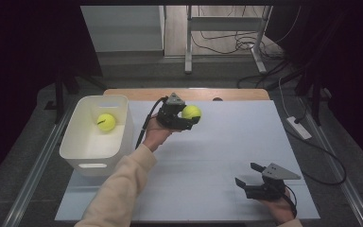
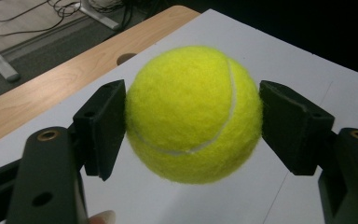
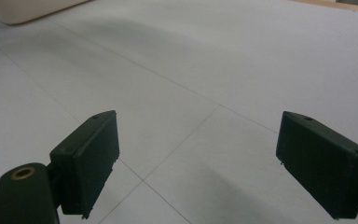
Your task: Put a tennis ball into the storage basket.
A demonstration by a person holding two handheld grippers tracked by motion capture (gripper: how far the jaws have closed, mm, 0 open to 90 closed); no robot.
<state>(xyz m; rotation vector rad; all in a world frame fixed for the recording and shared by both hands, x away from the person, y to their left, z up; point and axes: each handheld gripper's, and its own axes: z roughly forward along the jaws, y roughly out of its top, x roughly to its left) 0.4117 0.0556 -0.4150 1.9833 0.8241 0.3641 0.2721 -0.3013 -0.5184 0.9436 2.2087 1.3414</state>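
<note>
A yellow tennis ball (image 2: 193, 114) sits squeezed between both pads of my left gripper (image 2: 193, 126), which is shut on it. From above, that gripper (image 1: 189, 116) holds the ball (image 1: 191, 112) over the far middle of the white table (image 1: 227, 142), to the right of a white bin (image 1: 75, 151). A second tennis ball (image 1: 106, 122) lies inside the bin. My right gripper (image 1: 249, 174) rests low at the near right of the table, open, with nothing between its jaws (image 3: 196, 163).
The wooden table edge (image 2: 51, 88) runs along the far side, with a small hole (image 2: 126, 58) in it. Beyond it stand metal desk legs (image 1: 188, 42) and loose cables (image 1: 236, 42) on the floor. A white power strip (image 1: 298, 127) lies right of the table.
</note>
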